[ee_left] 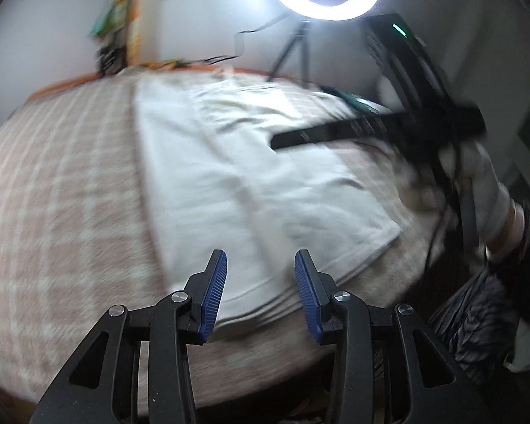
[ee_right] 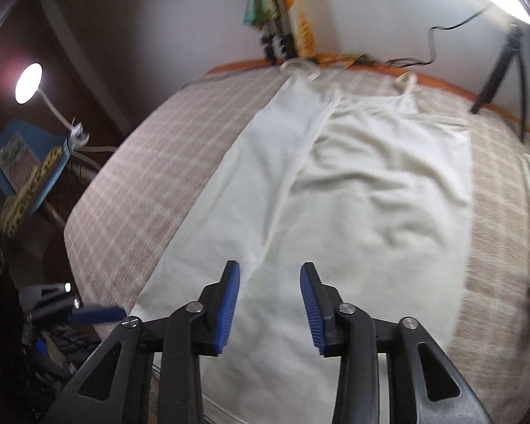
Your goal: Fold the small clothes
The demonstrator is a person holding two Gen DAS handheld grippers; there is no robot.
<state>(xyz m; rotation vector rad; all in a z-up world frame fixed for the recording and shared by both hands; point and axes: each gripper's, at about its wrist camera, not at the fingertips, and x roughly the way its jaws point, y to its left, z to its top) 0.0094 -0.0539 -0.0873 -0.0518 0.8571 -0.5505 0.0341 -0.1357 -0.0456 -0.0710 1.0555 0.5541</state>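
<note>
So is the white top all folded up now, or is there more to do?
Partly. One side of the white top is already folded over along its length on the checked blanket. Nothing is in hand: the left gripper and right gripper are both open and empty above it. Further folds into a small bundle look left.

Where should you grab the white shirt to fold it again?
Probably at the bottom hem of the white shirt, the edge nearest the right tool. It lies flat on the checked blanket with one side already folded in, so coming down from above on a hem corner should let you lift it toward the straps.
</note>
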